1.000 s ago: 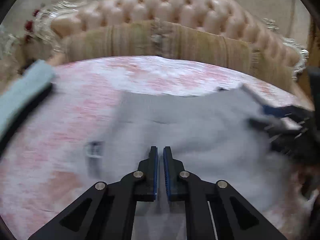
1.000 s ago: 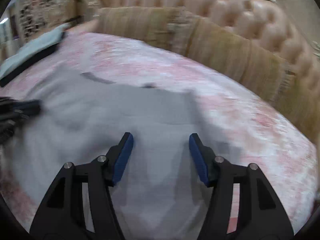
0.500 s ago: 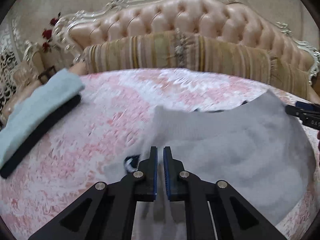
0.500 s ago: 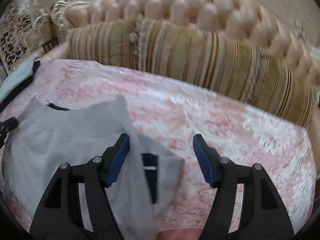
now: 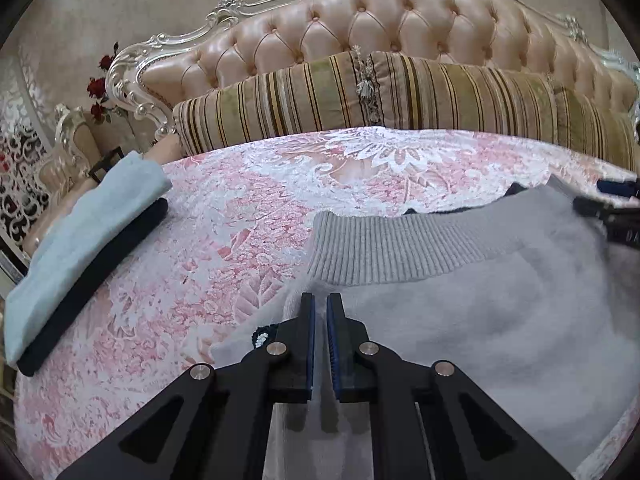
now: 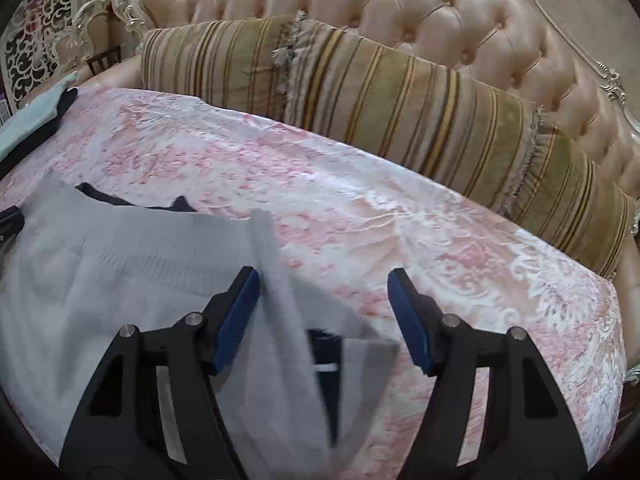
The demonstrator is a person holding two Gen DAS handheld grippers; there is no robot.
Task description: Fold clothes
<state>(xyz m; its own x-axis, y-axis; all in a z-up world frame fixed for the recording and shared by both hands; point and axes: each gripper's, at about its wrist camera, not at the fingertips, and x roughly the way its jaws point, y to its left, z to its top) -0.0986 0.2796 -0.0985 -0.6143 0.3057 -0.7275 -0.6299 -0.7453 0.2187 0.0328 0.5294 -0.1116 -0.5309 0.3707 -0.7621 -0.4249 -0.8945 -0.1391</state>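
Left wrist view, left gripper (image 5: 319, 312) fingers pressed together, pinching the grey sweater's (image 5: 472, 300) edge on the pink bedspread (image 5: 248, 216), folded clothes (image 5: 76, 236) far left; right wrist view, right gripper (image 6: 324, 292) fingers spread over the sweater's raised fold, having just opened wider, touching nothing.

Each matte black two-finger gripper, the left (image 5: 319, 312) and the right (image 6: 323, 300), has angular arms with triangular cut-outs. Round silver screw heads (image 5: 367, 347) sit on the joints just behind the jaws. Ribbed blue pads (image 6: 236, 316) line the jaws' inner faces.
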